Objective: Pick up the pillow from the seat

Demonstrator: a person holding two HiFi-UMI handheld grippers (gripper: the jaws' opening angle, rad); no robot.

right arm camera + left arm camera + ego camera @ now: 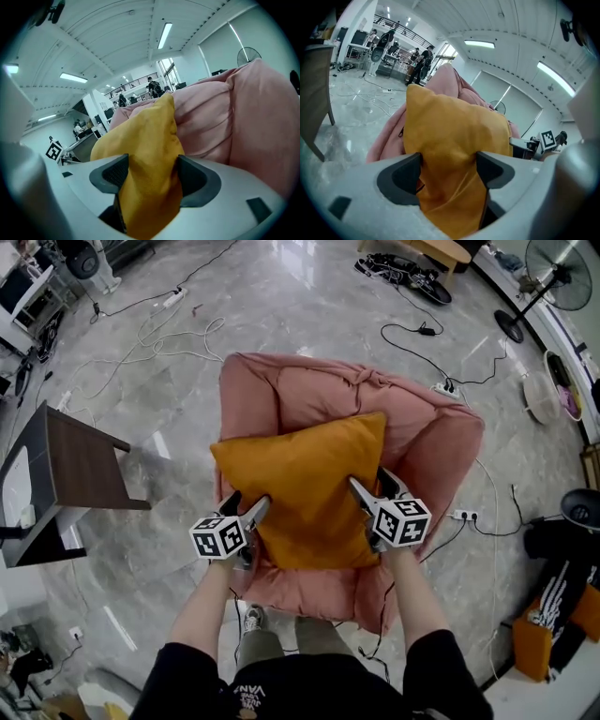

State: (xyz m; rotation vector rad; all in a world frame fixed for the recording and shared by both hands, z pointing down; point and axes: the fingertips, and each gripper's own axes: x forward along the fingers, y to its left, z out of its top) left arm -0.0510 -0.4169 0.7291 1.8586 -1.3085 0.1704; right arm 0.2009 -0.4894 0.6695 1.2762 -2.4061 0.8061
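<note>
1. Marble floor (309, 296) with loose cables (159, 334) surrounds the pink seat (281, 390), where the orange pillow (309, 488) rests.
2. Both the left gripper (249, 502) and the right gripper (371, 481) stand wide, a pillow edge filling each gap between the fingers.
3. I would close both together, deep on the stuffing, and lift level.
</note>
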